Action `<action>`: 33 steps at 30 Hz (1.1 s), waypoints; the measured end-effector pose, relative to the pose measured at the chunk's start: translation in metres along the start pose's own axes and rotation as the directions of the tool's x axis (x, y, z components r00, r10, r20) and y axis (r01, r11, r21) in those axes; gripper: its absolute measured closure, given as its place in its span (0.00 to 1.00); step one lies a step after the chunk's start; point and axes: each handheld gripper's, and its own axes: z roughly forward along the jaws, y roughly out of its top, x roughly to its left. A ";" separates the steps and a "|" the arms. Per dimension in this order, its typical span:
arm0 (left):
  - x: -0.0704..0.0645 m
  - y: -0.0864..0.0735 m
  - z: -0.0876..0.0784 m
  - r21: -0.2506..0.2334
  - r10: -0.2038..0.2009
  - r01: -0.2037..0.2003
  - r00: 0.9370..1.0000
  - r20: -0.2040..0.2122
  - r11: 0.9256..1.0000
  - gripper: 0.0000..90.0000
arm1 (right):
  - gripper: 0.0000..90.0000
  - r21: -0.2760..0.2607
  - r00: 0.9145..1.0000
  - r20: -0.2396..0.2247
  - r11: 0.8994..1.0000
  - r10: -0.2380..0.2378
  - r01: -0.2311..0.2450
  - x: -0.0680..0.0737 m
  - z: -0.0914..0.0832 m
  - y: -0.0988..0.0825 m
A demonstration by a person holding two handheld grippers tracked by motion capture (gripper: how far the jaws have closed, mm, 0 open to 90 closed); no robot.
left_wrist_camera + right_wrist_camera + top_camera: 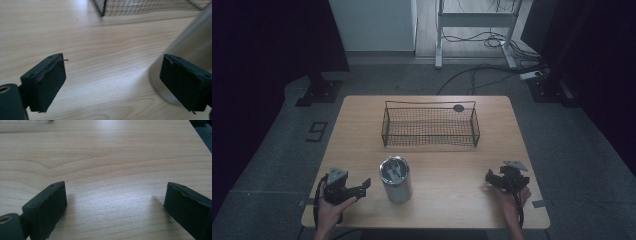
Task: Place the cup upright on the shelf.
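Two grippers rest low over the wooden table [362, 130], one in each of the person's hands, and both stand with their jaws spread wide and nothing between them. The left gripper [362, 186] sits near the table's near-left corner, its jaws aimed toward the steel cup [395, 179], which stands upright just beside and to the right of those jaws, apart from them as seen in the high view. In the left gripper view, the left gripper [112, 82] has bare wood between its black pads, and the cup [190, 45] rises as a blurred grey wall close behind the right-hand jaw; whether that jaw touches it I cannot tell. Ahead of this gripper, farther up the table, a corner of the wire basket [105, 7] shows. In the high view the basket [430, 126] lies beyond the cup, toward the far edge, well apart from both grippers. The right gripper [493, 179] lies near the table's near-right edge, well to the right of the cup, with its grey three-cornered plate on top. In the right gripper view the right gripper [115, 205] looks along plain wood grain, its two pads far apart and just above the surface.
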 end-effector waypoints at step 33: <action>-0.042 0.008 -0.011 -0.013 0.111 -0.111 0.971 0.210 0.994 0.01 | 0.06 0.005 1.000 -0.007 1.000 0.014 -0.014 -0.002 0.000 0.000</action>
